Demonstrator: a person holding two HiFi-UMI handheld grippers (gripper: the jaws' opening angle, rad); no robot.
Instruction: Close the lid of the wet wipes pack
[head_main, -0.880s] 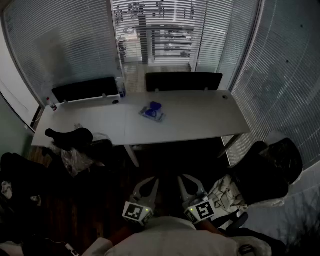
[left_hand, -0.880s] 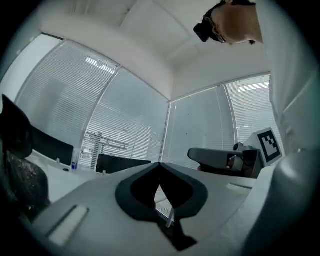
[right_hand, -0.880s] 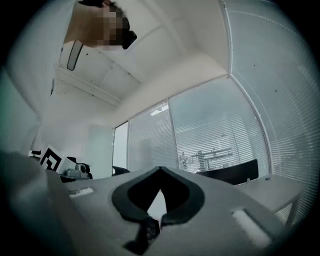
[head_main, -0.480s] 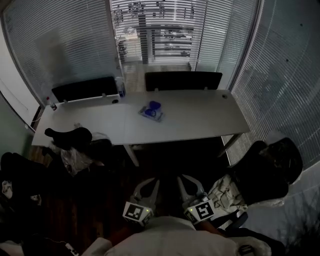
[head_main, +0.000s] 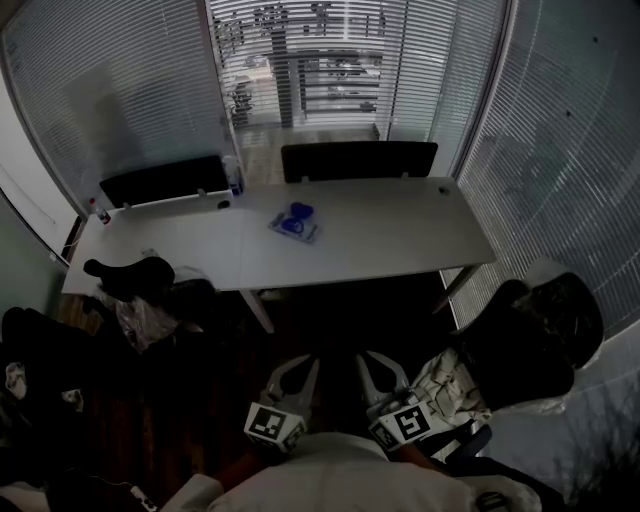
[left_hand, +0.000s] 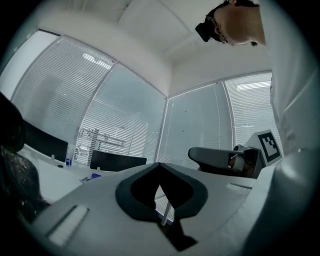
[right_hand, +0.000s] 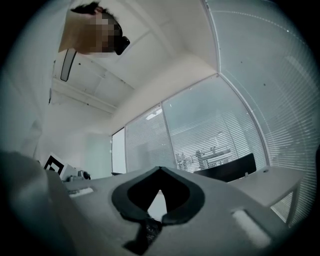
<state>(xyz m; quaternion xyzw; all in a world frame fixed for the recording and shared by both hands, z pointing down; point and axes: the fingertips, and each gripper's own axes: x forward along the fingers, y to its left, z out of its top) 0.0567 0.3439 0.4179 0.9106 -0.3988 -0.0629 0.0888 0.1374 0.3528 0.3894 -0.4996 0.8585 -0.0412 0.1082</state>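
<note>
The wet wipes pack (head_main: 293, 224), blue and white with its blue lid raised, lies near the middle of the long white table (head_main: 400, 240), far ahead of me. In the left gripper view it is a small blue spot (left_hand: 93, 176) on the table. My left gripper (head_main: 297, 368) and right gripper (head_main: 378, 368) hang side by side close to my body, well short of the table's near edge. Both point about level. The left gripper's (left_hand: 159, 164) jaws meet at the tips with nothing between them, and so do the right gripper's (right_hand: 159, 169).
Two black chair backs (head_main: 358, 160) stand at the table's far side, with a bottle (head_main: 232, 176) between them. A black office chair (head_main: 135, 275) sits at the near left, another with a bag (head_main: 520, 340) at the near right. Glass walls with blinds surround the room.
The head view has drifted a little, so the table and pack sit slightly further left in the picture. Both grippers keep their place and stay shut.
</note>
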